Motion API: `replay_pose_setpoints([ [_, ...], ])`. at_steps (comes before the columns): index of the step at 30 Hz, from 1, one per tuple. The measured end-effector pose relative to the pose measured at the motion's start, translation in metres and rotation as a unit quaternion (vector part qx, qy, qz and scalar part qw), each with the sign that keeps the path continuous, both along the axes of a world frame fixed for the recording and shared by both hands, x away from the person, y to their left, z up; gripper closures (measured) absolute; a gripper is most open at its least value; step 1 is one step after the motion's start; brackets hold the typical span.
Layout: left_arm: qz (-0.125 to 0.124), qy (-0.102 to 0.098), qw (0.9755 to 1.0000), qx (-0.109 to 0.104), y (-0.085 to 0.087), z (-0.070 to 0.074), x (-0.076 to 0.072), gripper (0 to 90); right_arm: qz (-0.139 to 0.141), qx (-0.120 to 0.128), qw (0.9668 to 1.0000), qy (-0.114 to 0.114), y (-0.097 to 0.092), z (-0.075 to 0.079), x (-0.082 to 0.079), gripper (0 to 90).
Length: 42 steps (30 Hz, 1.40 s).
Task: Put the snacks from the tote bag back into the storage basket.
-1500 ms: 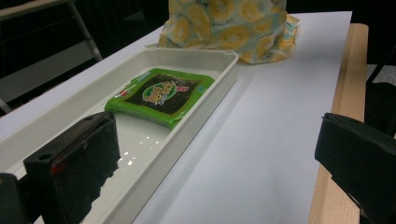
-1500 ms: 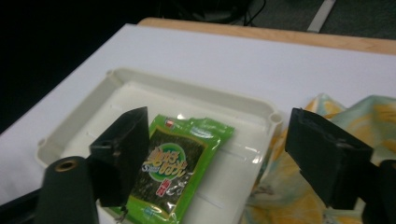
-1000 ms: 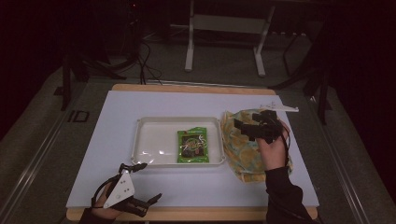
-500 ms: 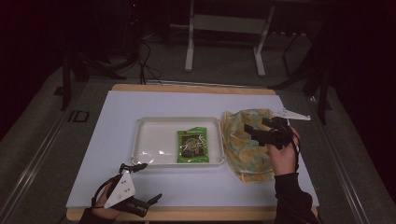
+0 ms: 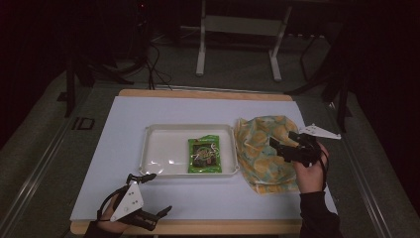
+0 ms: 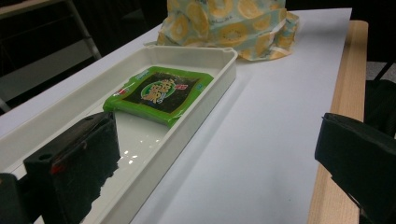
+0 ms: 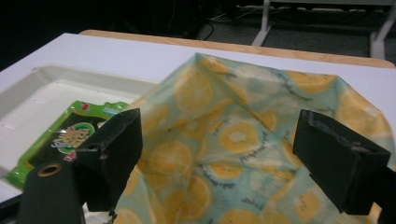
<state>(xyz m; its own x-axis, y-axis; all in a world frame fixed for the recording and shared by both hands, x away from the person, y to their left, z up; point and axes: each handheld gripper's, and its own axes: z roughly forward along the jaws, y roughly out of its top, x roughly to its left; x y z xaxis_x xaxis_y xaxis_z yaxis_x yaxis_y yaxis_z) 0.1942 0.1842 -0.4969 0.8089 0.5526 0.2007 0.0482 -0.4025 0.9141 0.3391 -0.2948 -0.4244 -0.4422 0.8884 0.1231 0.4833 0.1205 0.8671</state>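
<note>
A white tray (image 5: pixel 163 148) sits mid-table with a green snack packet (image 5: pixel 203 155) lying flat in its right half. Right of the tray lies a crumpled bag printed with lemon slices (image 5: pixel 261 148). My right gripper (image 5: pixel 285 145) hovers open over the bag's right side, jaws wide apart, nothing between them; in the right gripper view the bag (image 7: pixel 243 140) spreads under the jaws and the packet (image 7: pixel 70 135) lies at left. My left gripper (image 5: pixel 151 196) rests open near the table's front left edge. The left gripper view looks along the tray (image 6: pixel 196 121) to the packet (image 6: pixel 161 91) and the bag (image 6: pixel 229 23).
The white mat (image 5: pixel 119 134) covers the wooden table, whose edge (image 5: pixel 213 94) shows at the back. Metal stand legs (image 5: pixel 237 44) and cables lie on the dark floor behind the table.
My right gripper has moved right and toward the front, from over the bag's far middle to its right side. The left gripper has stayed put.
</note>
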Motion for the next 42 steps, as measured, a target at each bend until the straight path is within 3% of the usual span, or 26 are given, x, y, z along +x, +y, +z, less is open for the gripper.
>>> replay_pose_setpoints([
  [7, 0.000, 0.000, 1.0000, -0.001, 0.000, 0.000, 0.000, 0.5, -0.018, -0.017, 0.9997, -0.008, -0.011, -0.012, -0.009, 15.6],
  [25, -0.003, 0.002, 1.0000, 0.000, 0.000, 0.000, 0.000, 0.5, -0.047, -0.017, 0.9982, -0.032, -0.026, -0.025, -0.033, 14.1],
  [42, -0.005, 0.003, 1.0000, -0.002, 0.000, 0.000, -0.001, 0.5, -0.064, -0.015, 0.9965, -0.052, -0.030, -0.029, -0.034, 14.1],
])
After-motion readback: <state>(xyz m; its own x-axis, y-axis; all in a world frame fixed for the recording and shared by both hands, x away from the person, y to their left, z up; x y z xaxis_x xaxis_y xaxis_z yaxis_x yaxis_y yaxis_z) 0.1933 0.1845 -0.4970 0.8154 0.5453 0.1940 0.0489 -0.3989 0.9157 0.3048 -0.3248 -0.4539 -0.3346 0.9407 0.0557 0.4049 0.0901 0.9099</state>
